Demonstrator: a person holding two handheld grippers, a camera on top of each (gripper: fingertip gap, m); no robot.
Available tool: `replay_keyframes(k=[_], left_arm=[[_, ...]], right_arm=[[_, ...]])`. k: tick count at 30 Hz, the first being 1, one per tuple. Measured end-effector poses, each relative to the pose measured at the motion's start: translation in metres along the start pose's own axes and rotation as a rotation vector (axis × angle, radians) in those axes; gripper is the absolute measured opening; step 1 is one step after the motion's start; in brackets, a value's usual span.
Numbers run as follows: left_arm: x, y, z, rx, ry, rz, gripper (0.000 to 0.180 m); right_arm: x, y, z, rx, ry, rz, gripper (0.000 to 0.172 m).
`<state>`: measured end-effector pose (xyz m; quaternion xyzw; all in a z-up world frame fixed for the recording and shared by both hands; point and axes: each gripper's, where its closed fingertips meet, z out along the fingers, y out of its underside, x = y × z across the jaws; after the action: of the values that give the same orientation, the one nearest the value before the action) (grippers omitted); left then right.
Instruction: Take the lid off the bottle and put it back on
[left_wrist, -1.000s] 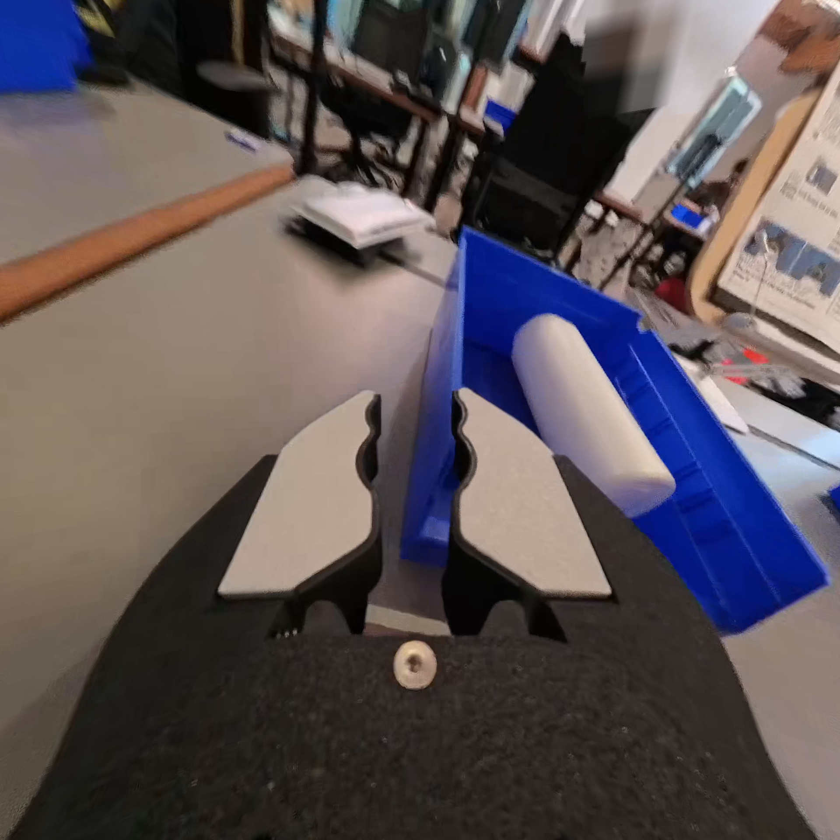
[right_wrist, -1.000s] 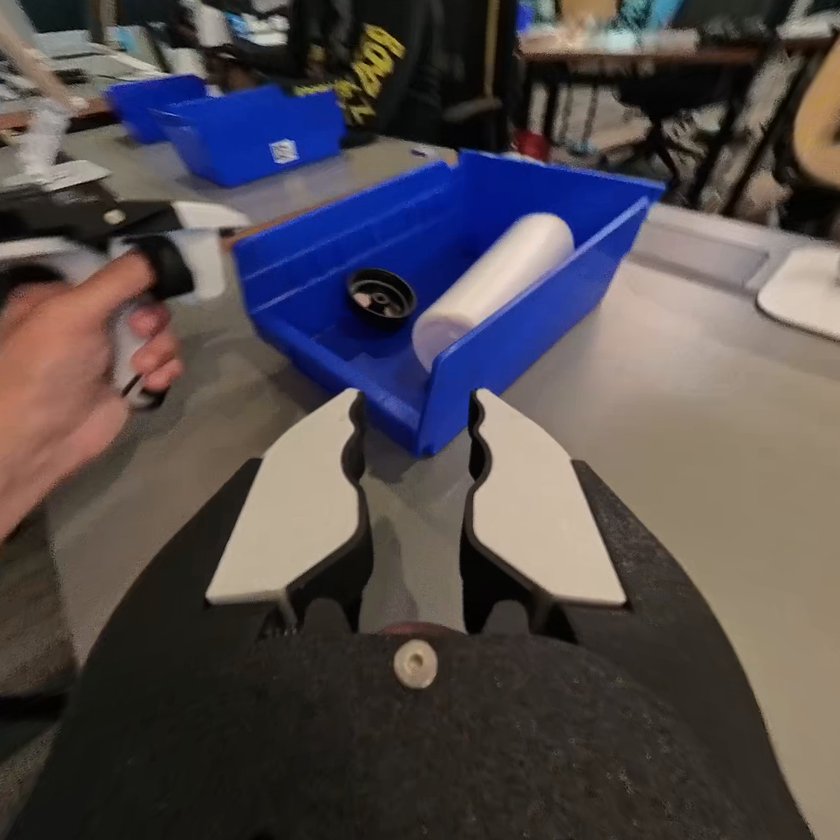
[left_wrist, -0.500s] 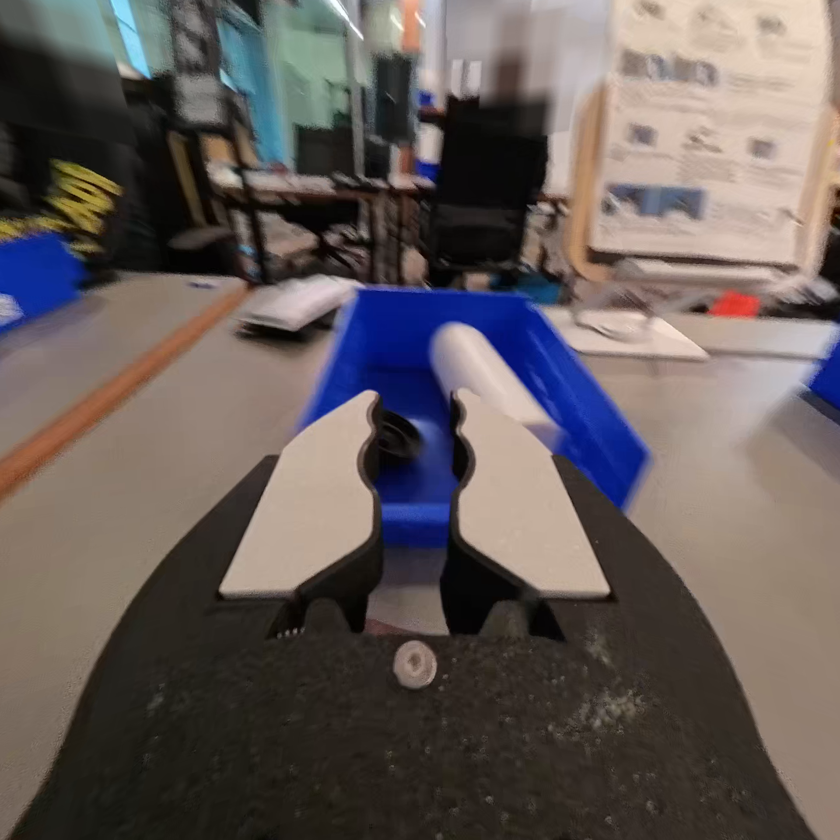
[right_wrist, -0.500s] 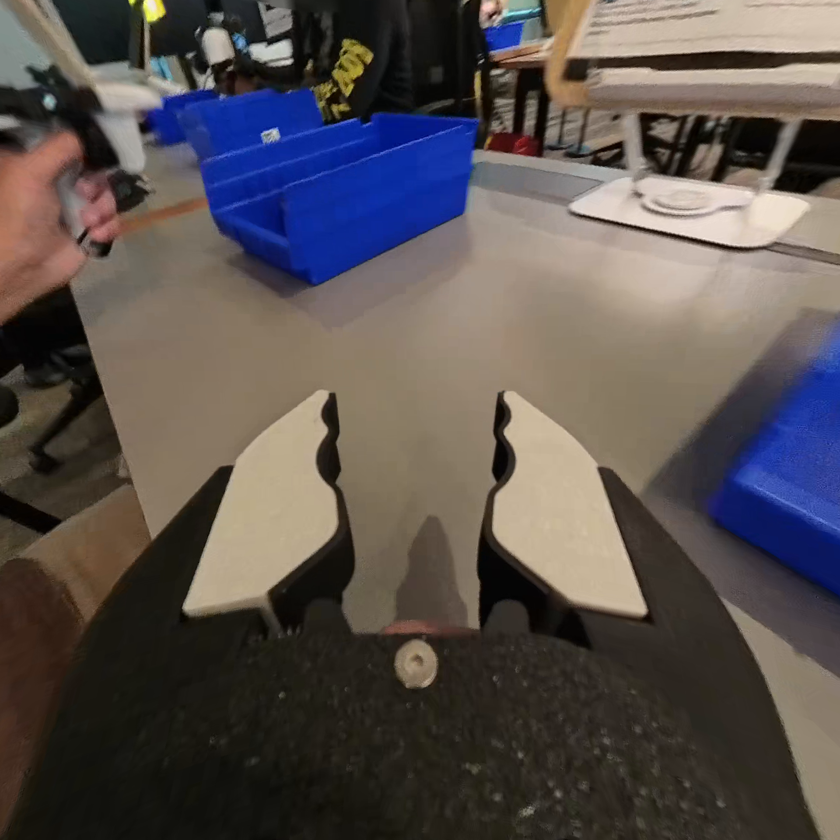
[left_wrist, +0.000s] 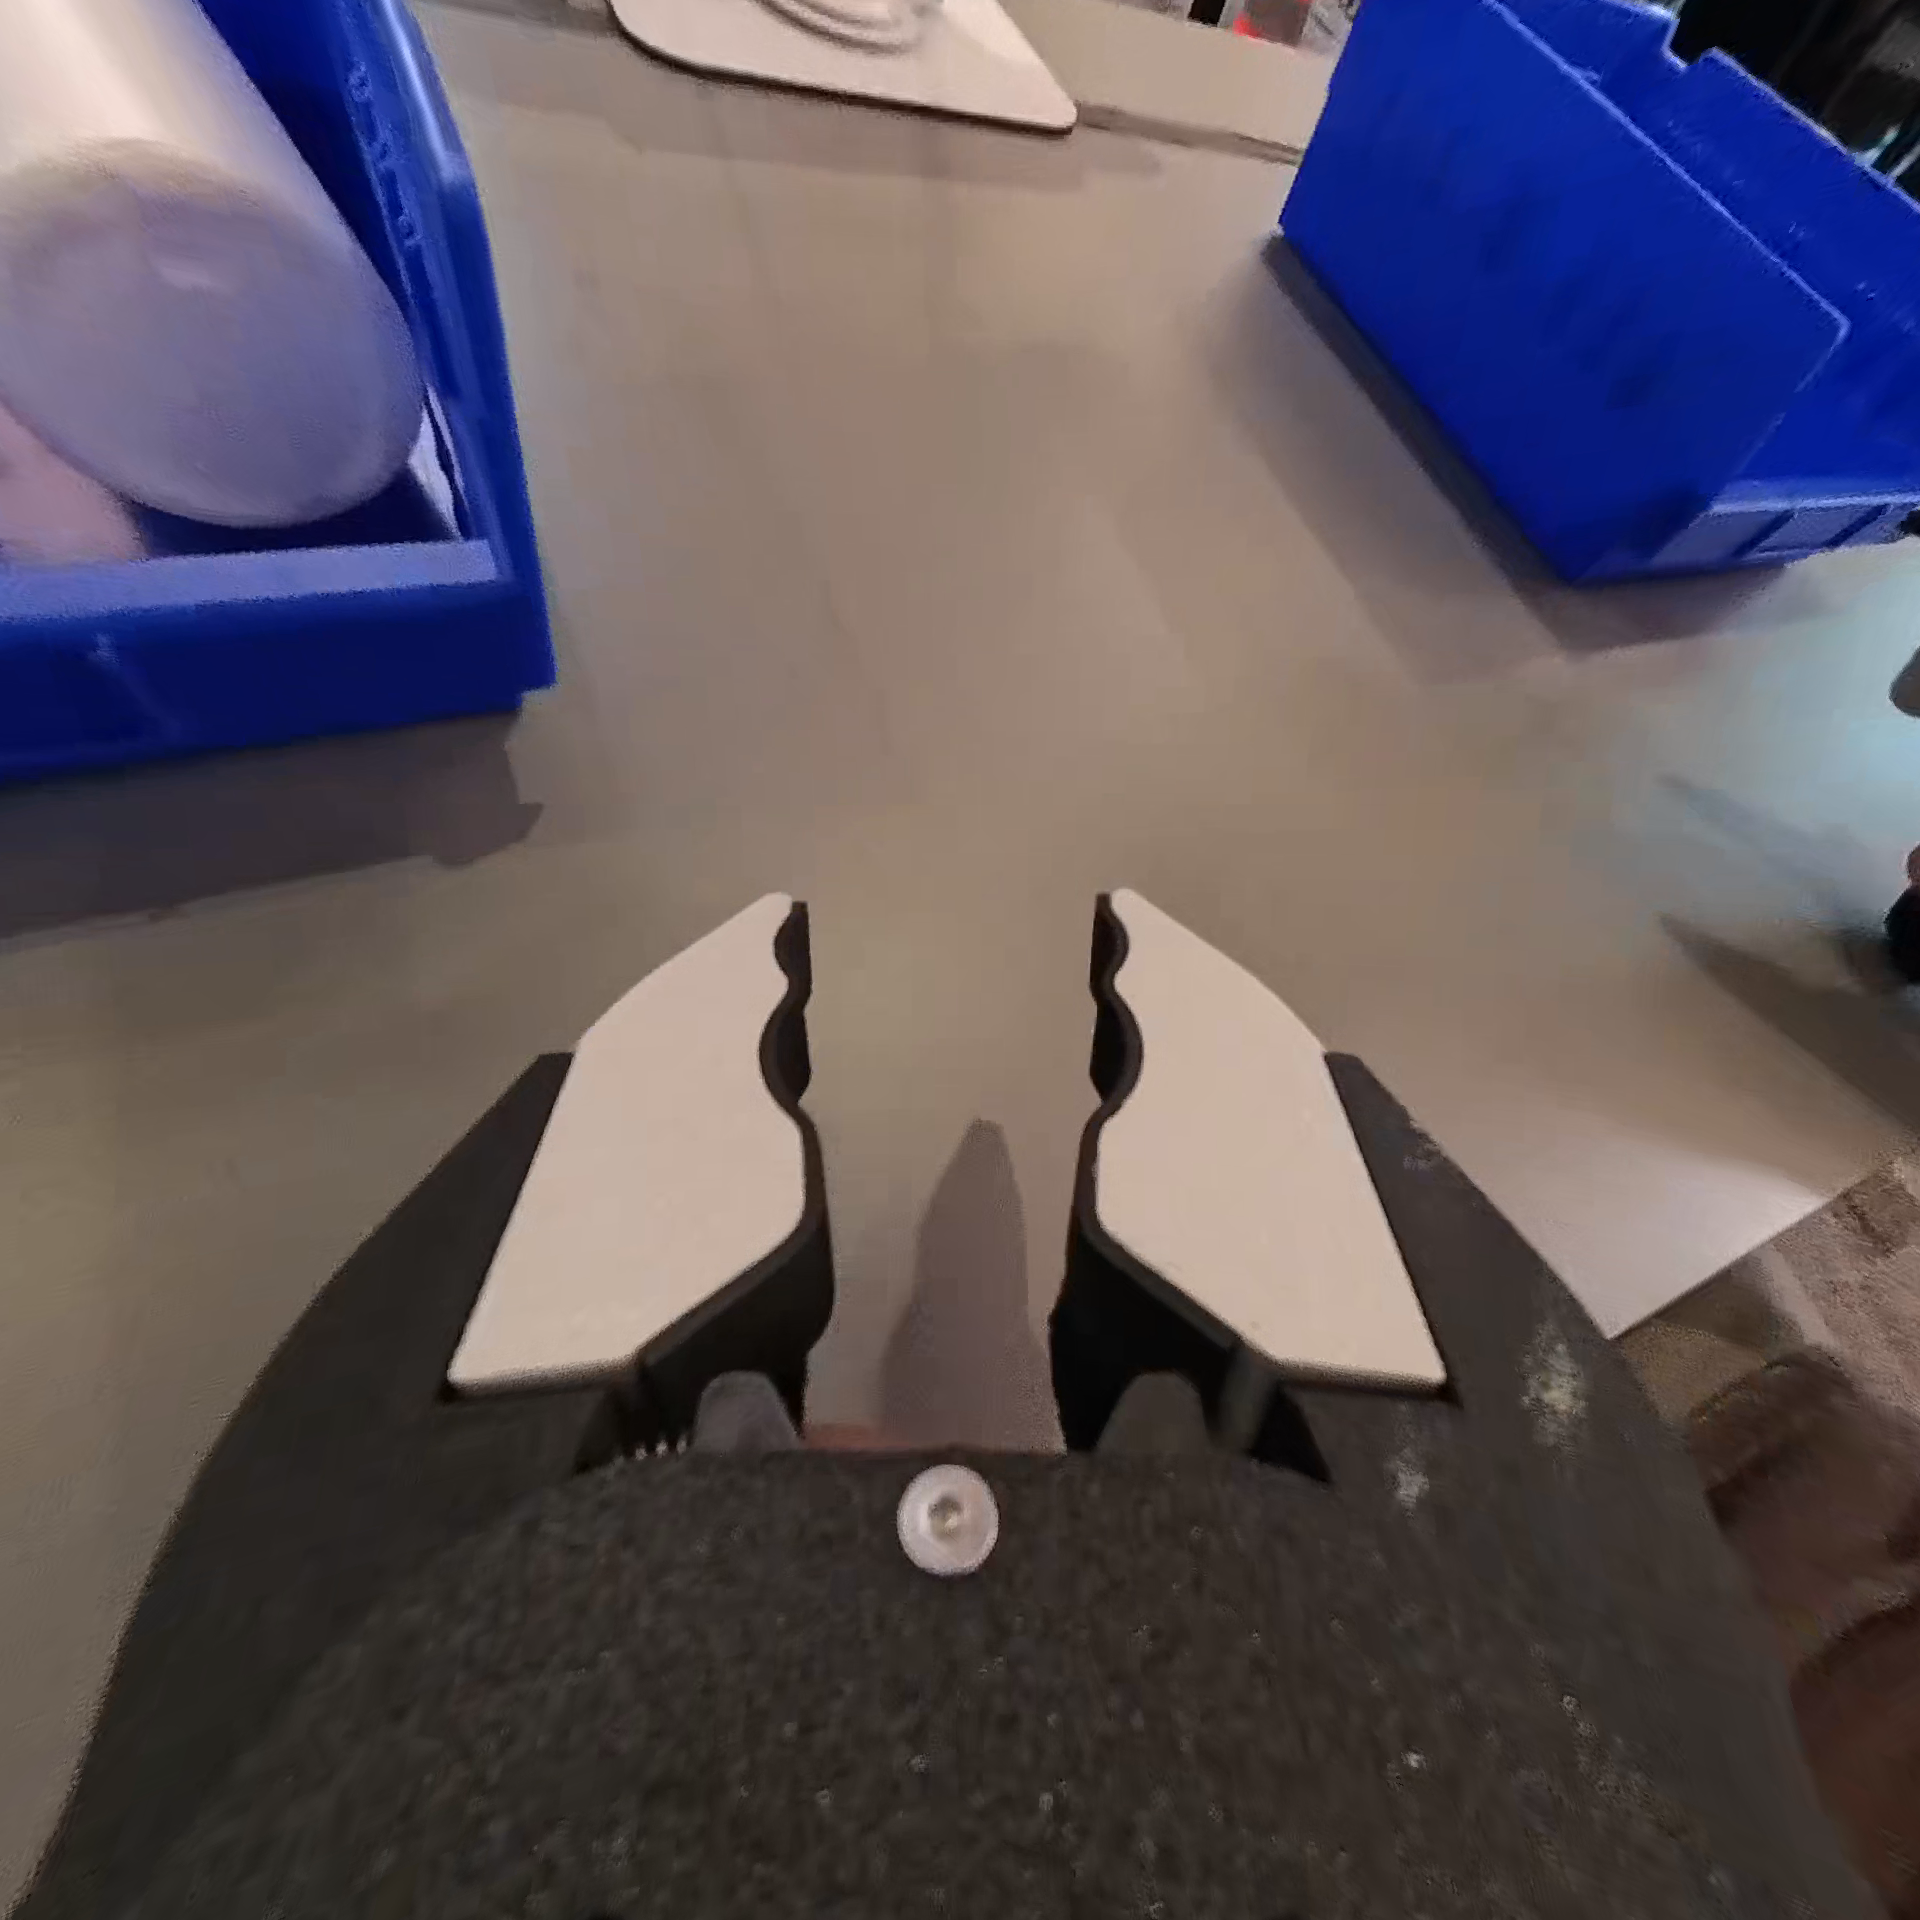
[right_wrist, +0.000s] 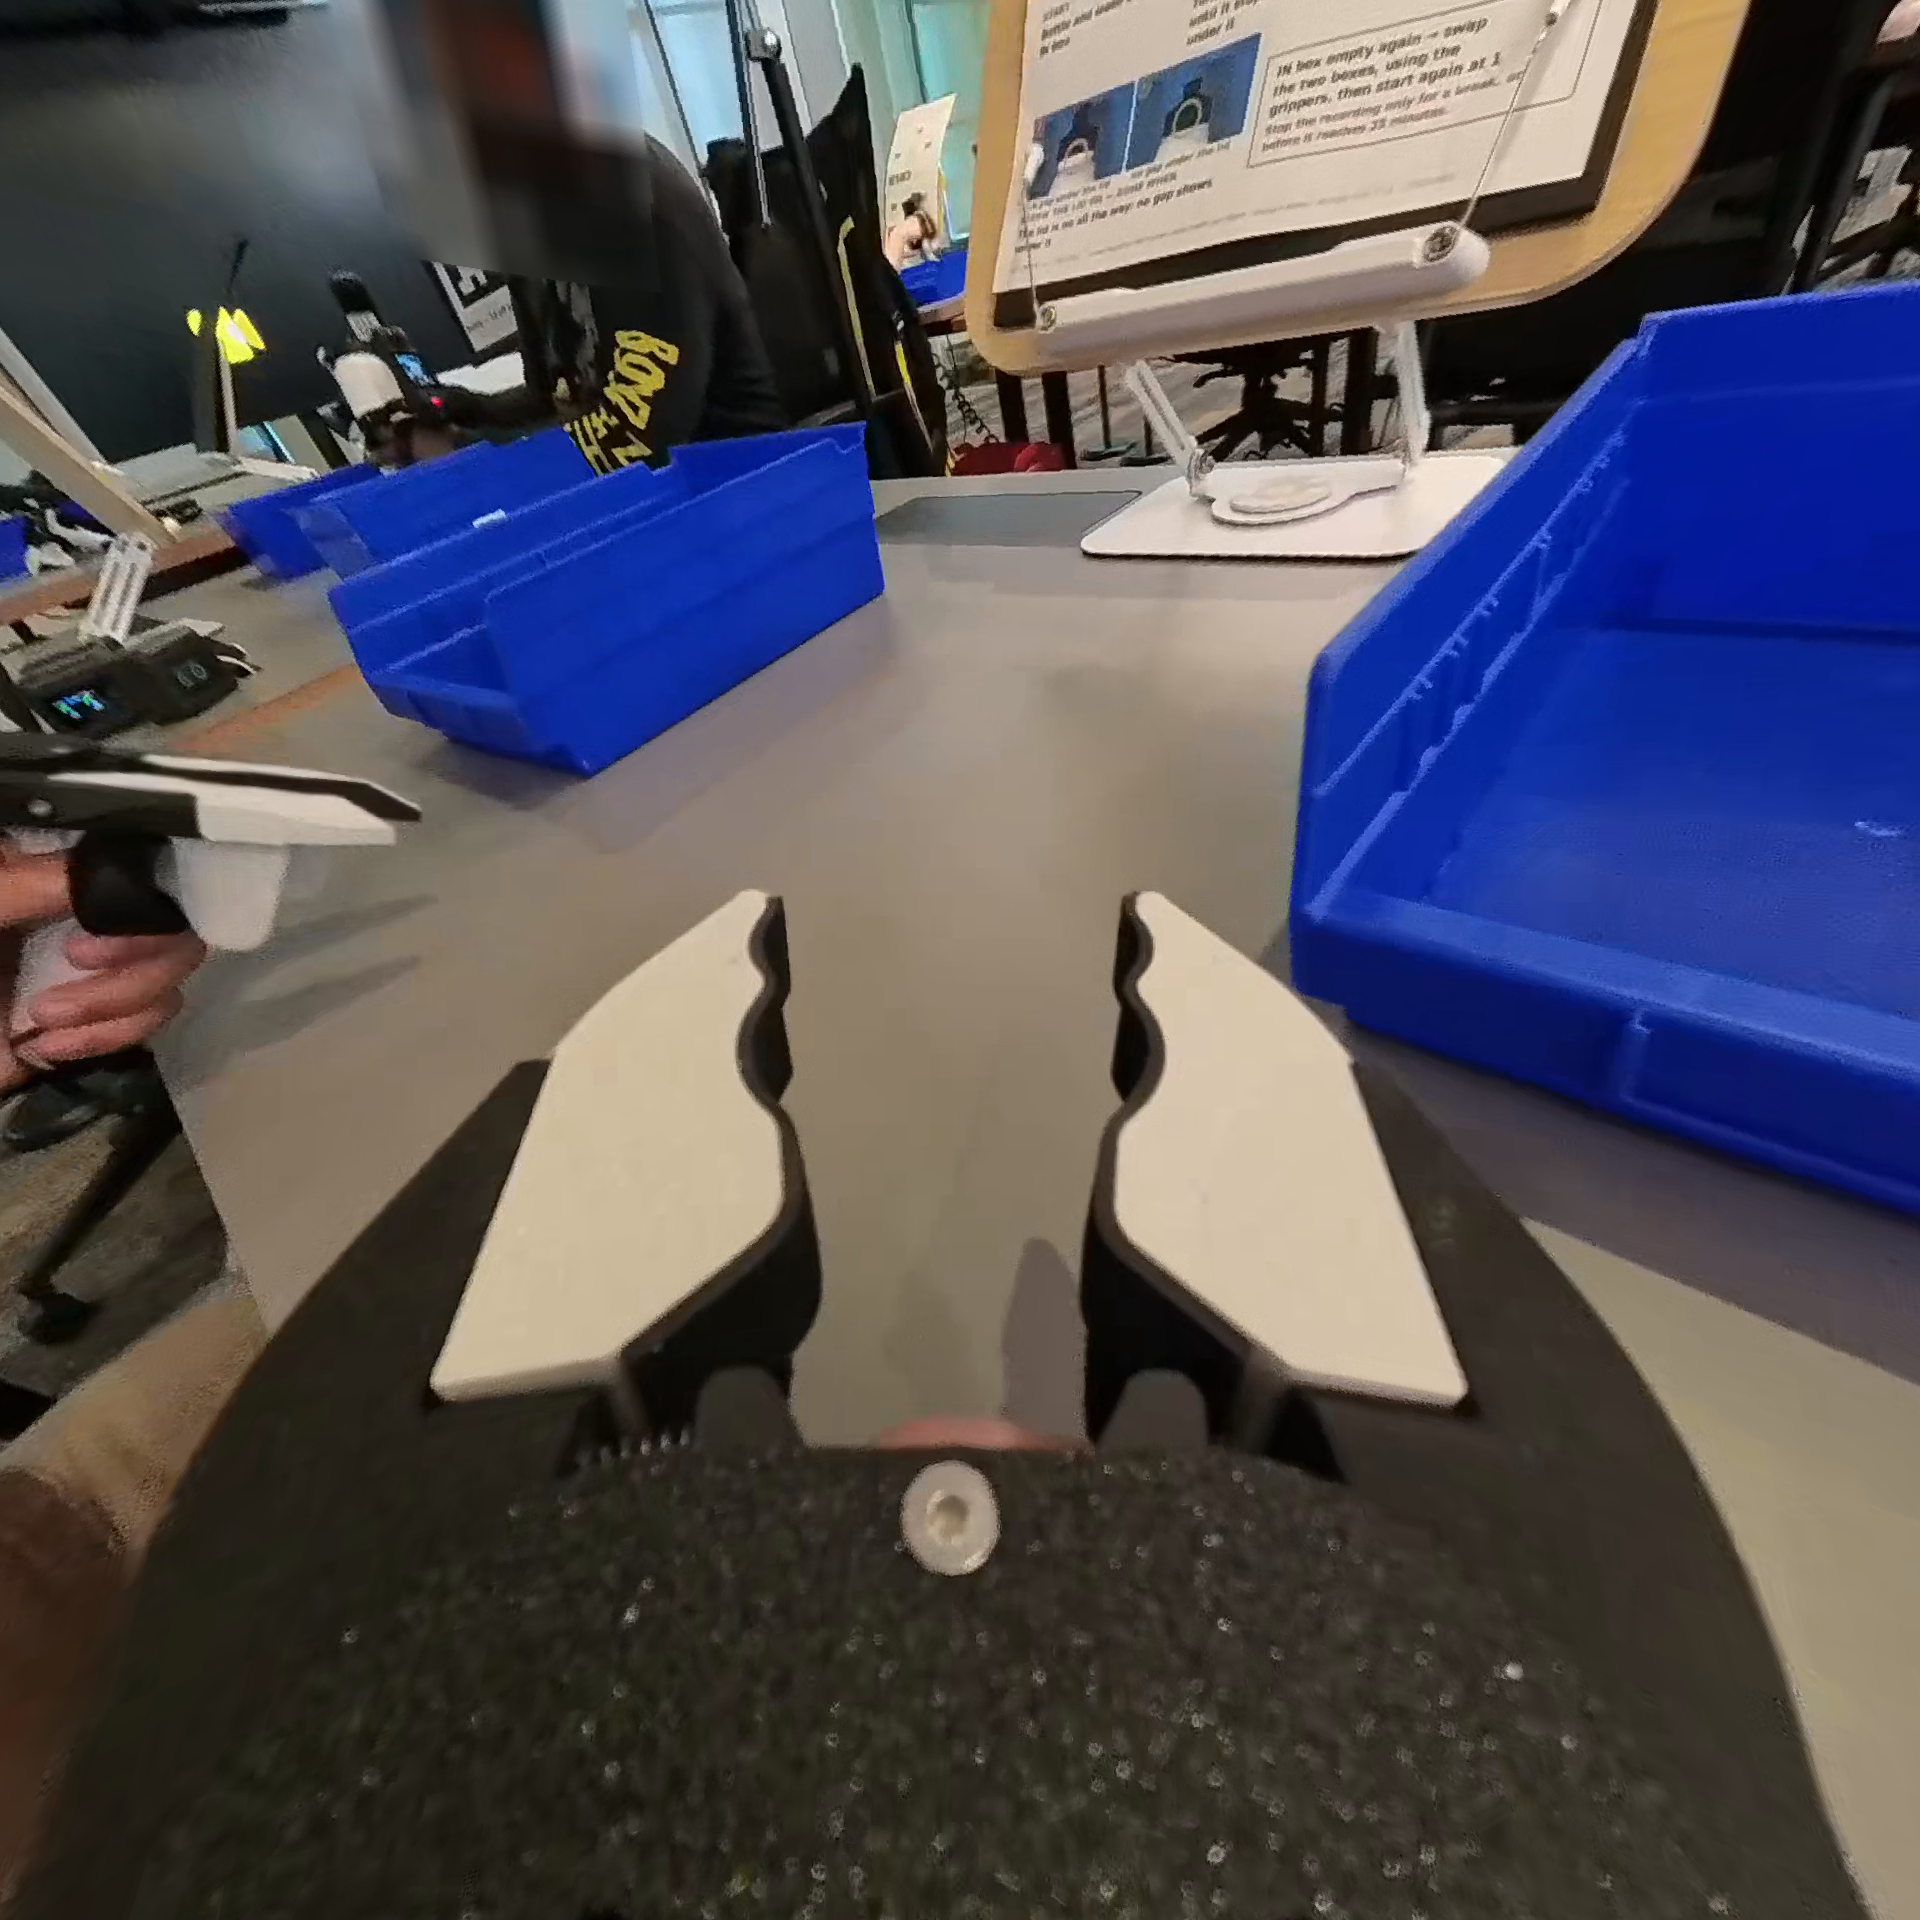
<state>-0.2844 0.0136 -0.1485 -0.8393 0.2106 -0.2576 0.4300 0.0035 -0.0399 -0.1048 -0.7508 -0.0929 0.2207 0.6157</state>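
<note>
Your left gripper (left_wrist: 945, 914) and right gripper (right_wrist: 951, 909) both point level over the grey table (left_wrist: 935, 520), jaws wide apart, holding nothing. The white cylindrical bottle (left_wrist: 177, 322) lies in the blue plastic bin (left_wrist: 260, 634), upper left of the left wrist view.

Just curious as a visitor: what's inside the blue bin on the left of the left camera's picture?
A white bottle lies on its side inside the blue bin. The bin's front wall and the picture's edge hide the rest of the inside.
</note>
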Motion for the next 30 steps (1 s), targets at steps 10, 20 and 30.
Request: replay_keyframes(k=[10, 20, 30], left_arm=[[-0.004, 0.003, 0.000, -0.014, -0.001, 0.016, 0.052], [0.003, 0.004, 0.001, -0.021, -0.008, 0.063, 0.053], [-0.010, -0.080, -0.012, -0.017, 0.110, -0.143, 0.075]], right_arm=[[-0.004, 0.002, 0.001, -0.011, 0.001, -0.014, 0.058], [-0.003, 0.000, -0.002, 0.000, 0.009, -0.023, 0.054], [-0.001, 0.001, 0.000, -0.010, 0.020, -0.052, 0.054]])
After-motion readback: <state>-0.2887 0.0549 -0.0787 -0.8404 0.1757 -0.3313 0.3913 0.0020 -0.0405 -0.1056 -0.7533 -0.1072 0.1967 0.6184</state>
